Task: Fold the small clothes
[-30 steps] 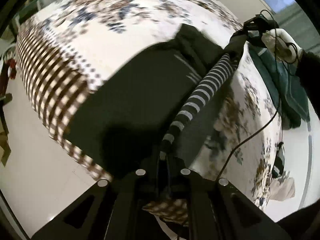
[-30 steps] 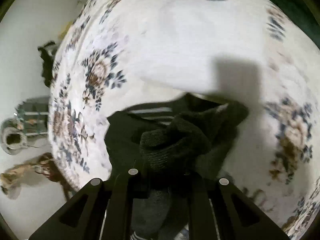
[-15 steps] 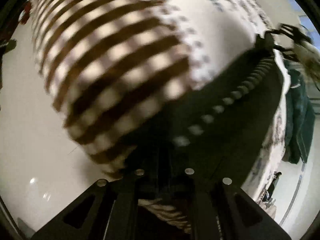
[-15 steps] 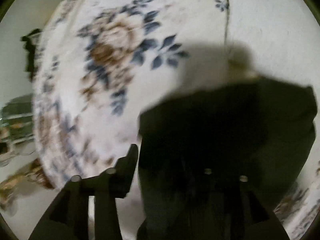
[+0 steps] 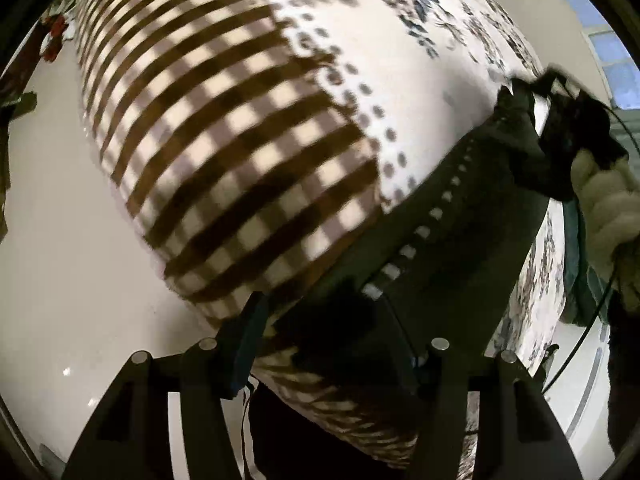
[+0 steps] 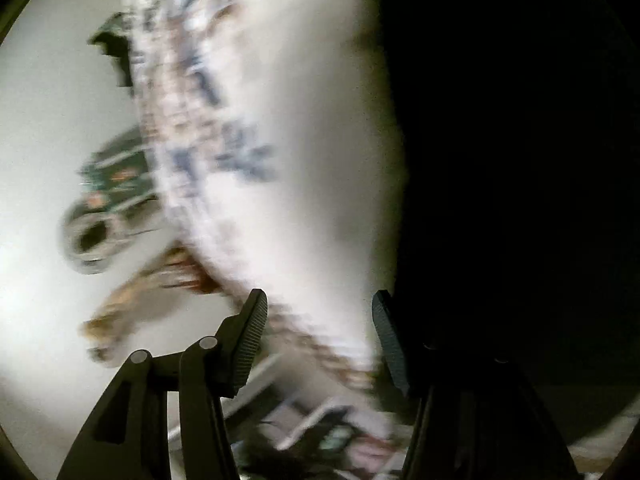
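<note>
Garment (image 5: 460,240), dark, runs from left gripper (image 5: 332,344) toward two o'clock; its jaws are opening around the near end. Right gripper (image 6: 320,336) is opening, nothing between.

Left gripper (image 5: 324,332) points steeply down, jaws opening, with dark cloth lying between the fingers; the pads don't look pressed on it. Right gripper (image 6: 320,332) shows in its own view with jaws opening too and nothing between them, everything behind it smeared with blur. From the left wrist view you can also see the right hand (image 5: 604,200) in a pale glove at the right edge, wrapped around its gripper's handle.
</note>
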`<state>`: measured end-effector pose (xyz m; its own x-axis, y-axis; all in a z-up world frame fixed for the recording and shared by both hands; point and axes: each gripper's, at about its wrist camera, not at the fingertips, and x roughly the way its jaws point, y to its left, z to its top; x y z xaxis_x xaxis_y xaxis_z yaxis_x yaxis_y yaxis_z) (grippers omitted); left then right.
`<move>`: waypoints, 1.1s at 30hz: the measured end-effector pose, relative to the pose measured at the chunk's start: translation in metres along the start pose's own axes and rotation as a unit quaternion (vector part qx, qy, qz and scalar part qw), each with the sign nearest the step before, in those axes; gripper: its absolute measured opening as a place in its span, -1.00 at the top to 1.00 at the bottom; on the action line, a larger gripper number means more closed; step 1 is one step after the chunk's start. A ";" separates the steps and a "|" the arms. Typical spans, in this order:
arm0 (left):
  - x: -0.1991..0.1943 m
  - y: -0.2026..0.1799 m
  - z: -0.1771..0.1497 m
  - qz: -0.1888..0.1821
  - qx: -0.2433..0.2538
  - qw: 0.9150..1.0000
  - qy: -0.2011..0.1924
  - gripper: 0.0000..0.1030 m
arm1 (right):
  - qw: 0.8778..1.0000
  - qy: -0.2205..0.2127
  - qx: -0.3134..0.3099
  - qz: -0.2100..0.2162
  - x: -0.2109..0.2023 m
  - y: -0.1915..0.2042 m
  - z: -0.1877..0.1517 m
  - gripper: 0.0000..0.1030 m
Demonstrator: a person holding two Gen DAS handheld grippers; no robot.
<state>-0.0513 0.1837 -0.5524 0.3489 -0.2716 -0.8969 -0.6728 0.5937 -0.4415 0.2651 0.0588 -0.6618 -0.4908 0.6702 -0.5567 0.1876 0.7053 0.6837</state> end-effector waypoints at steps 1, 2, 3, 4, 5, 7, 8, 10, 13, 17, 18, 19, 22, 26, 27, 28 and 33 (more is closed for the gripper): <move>0.001 -0.004 0.001 0.000 0.006 1.000 -0.002 -0.08 | 1.000 -0.001 0.003 0.026 0.000 0.002 -0.002 -0.12; 0.003 -0.008 0.002 0.001 0.012 1.000 -0.004 -0.08 | 1.000 -0.013 -0.003 0.026 -0.008 0.004 -0.005 -0.12; 0.007 -0.015 0.006 0.004 0.019 1.000 -0.005 -0.08 | 1.000 -0.023 -0.012 0.011 -0.015 0.005 -0.007 -0.12; 0.010 -0.021 0.007 0.008 0.031 0.999 -0.005 -0.08 | 0.999 -0.031 -0.023 -0.006 -0.023 0.004 -0.010 -0.12; 0.010 -0.023 0.007 0.008 0.038 0.999 -0.004 -0.08 | 0.998 -0.036 -0.033 -0.027 -0.033 0.000 -0.015 -0.12; 0.014 -0.030 0.008 0.013 0.047 0.999 -0.003 -0.08 | 0.996 -0.044 -0.039 -0.065 -0.051 -0.017 -0.029 -0.12; 0.013 -0.031 0.007 0.015 0.052 0.999 -0.006 -0.08 | 0.995 -0.043 -0.035 -0.078 -0.057 -0.025 -0.036 -0.12; 0.017 -0.037 0.003 0.024 0.067 0.997 -0.014 -0.08 | 0.994 -0.042 -0.033 -0.091 -0.065 -0.042 -0.048 -0.12; 0.023 -0.039 -0.001 0.026 0.083 0.996 -0.024 -0.03 | 0.993 -0.042 -0.038 -0.105 -0.077 -0.066 -0.068 -0.12; 0.033 -0.038 -0.002 0.015 0.092 0.995 -0.025 0.41 | 0.992 -0.052 -0.010 -0.116 -0.087 -0.115 -0.101 -0.12; 0.035 -0.041 -0.002 0.015 0.099 0.995 -0.025 0.53 | 0.992 -0.055 0.000 -0.111 -0.089 -0.128 -0.106 -0.12; 0.038 -0.043 -0.001 0.010 0.106 0.994 -0.022 0.56 | 0.993 -0.057 0.010 -0.104 -0.091 -0.139 -0.111 -0.12; 0.046 -0.047 0.002 -0.023 0.117 0.993 0.004 0.41 | 0.993 -0.059 0.046 -0.094 -0.095 -0.177 -0.134 -0.12; 0.059 -0.047 0.005 -0.024 0.125 0.992 0.022 0.43 | 0.992 -0.054 0.073 -0.085 -0.098 -0.215 -0.162 -0.12; 0.057 -0.048 0.004 -0.022 0.126 0.992 0.018 0.57 | 0.992 -0.053 0.074 -0.086 -0.098 -0.220 -0.168 -0.12; 0.055 -0.049 0.005 -0.019 0.127 0.992 0.014 0.90 | 0.992 -0.052 0.075 -0.086 -0.098 -0.224 -0.172 -0.12; 0.016 -0.036 0.008 -0.024 0.114 0.993 -0.018 0.91 | 0.993 -0.050 0.068 -0.083 -0.101 -0.230 -0.191 -0.12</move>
<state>-0.0164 0.1644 -0.5507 0.4029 -0.2790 -0.8717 -0.4917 0.7373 -0.4632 0.1092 -0.2149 -0.6724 -0.4389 0.5568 -0.7053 0.2278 0.8282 0.5121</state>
